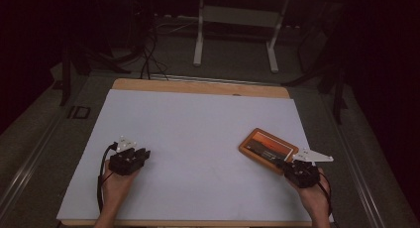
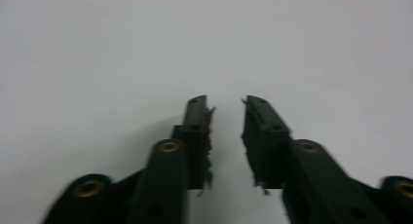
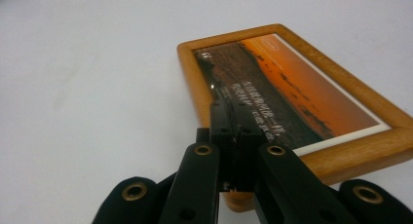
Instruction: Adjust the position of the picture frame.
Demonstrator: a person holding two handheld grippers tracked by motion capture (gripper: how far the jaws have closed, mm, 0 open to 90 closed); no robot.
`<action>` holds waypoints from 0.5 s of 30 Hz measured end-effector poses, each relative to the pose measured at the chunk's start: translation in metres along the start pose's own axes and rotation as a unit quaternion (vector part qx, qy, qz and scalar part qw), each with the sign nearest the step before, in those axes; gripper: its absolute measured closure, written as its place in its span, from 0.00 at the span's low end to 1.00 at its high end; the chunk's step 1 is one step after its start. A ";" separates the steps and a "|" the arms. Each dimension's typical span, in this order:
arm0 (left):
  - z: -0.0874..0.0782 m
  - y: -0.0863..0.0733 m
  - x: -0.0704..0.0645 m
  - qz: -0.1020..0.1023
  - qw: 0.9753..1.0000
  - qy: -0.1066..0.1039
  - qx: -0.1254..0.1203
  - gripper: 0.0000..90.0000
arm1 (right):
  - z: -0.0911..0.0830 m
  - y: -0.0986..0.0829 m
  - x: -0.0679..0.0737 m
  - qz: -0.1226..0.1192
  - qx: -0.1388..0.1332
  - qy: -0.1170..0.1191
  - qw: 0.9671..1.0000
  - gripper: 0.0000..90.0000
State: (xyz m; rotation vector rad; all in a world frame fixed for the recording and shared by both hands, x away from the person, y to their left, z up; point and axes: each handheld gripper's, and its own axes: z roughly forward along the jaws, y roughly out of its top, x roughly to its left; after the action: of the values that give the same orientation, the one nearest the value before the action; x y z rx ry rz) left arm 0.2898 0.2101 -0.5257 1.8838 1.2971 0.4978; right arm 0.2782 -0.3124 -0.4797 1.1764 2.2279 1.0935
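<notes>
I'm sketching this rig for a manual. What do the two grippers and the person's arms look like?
Both the left gripper and right gripper are black, each topped by a grey three-cornered plate and trailing a black cable. Their fingers are flat black bars with brass-coloured rivets. The forearms are bare, no sleeves.

Wooden picture frame (image 3: 341,151) orange-brown, photo orange and dark brown; tabletop sheet (image 1: 198,134) pale grey-white; gripper arms black.
</notes>
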 end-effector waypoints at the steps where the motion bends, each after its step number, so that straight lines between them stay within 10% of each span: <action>1: -0.001 0.004 -0.004 0.015 1.000 -0.010 0.000 0.89 | 0.000 0.000 0.001 0.000 0.000 0.001 1.000 1.00; 15: 0.025 0.037 -0.046 0.061 0.995 -0.083 -0.004 0.99 | 0.003 -0.016 0.015 -0.018 0.010 0.016 1.000 1.00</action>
State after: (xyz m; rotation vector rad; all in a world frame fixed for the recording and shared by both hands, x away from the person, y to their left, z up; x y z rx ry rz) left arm 0.3110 0.1525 -0.5073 1.9603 1.0761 0.3992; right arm 0.2636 -0.3041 -0.4939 1.1304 2.2800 1.0844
